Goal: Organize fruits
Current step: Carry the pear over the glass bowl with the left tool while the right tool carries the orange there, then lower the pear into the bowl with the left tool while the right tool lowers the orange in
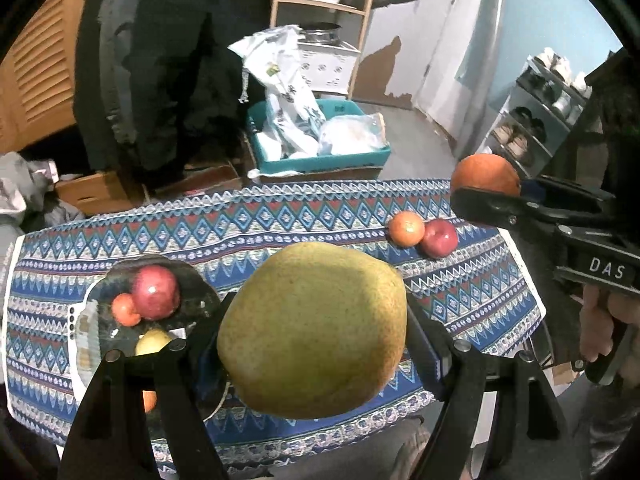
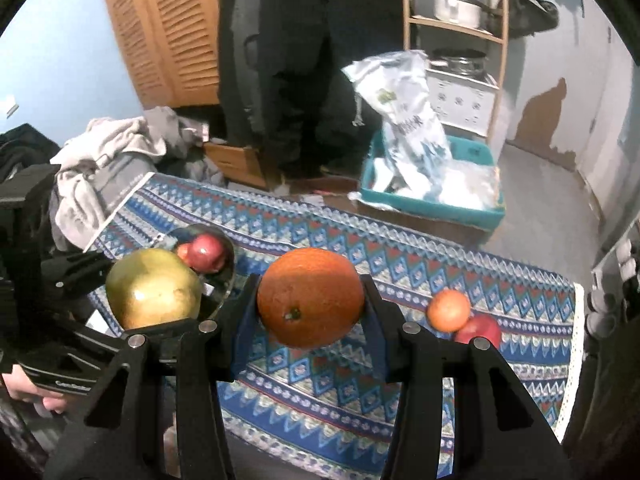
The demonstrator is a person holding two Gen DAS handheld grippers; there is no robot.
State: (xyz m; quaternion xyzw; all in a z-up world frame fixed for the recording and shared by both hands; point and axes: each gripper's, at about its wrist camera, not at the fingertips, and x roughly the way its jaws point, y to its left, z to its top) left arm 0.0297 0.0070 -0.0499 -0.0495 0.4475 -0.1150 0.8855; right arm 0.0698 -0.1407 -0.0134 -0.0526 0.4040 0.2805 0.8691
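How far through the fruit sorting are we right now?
Partway. Done: a red apple, a small orange and a yellow fruit sit in the bowl. In hand: left gripper holds the pomelo, right gripper the large orange. Left on the tablecloth: a tangerine and second apple.

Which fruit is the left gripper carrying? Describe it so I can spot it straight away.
Above the patterned tablecloth, beside the glass bowl of fruit, the left gripper holds a big yellow-green pear between its fingers. It is by far the largest fruit, and greenish, unlike the orange in the right gripper.
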